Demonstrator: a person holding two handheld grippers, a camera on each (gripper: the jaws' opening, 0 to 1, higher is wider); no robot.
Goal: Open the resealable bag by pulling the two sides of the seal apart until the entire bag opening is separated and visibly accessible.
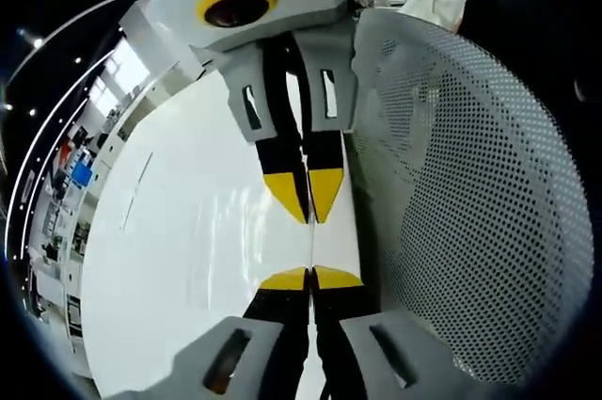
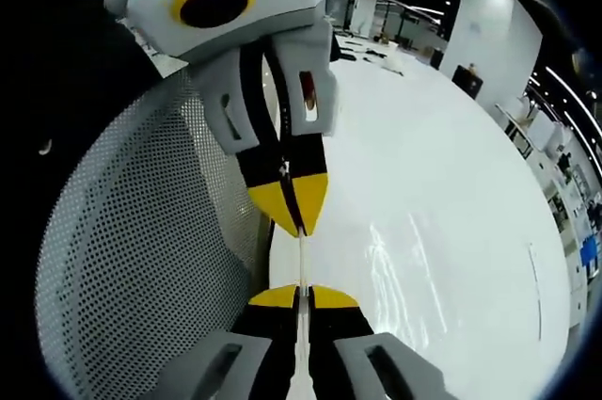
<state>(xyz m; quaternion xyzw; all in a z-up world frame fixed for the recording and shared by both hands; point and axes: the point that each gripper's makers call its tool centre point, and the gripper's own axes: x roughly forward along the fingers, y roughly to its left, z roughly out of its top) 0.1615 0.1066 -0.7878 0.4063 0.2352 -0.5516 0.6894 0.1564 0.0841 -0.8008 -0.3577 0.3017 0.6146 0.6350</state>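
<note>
Item 1. Tools, two in count. My left tool rose from the bottom of the left gripper view, grey body, black jaws, yellow tips. Its jaws stood closed, tip against tip, pinching item 2. My right tool, same make, rose from the bottom of the right gripper view, jaws likewise closed on item 2. The two tools faced each other nose to nose, tips near but apart; I saw each one hanging down from the top of the other's view.

Item 2. Thin clear resealable plastic bag, one in count. I saw it edge-on, as a pale narrow strip spanning the gap between the two pairs of yellow tips and running down between the right tool's jaws. In the left gripper view it showed as a fine line between the tips. I could not tell whether its seal was parted.

Item 3. Glossy white desk, one, lying behind the tools.

Item 4. White perforated curved panel, one, just beside the tools and the desk edge.

Item 5. Persons in the background of the left gripper view; count unclear.
</note>
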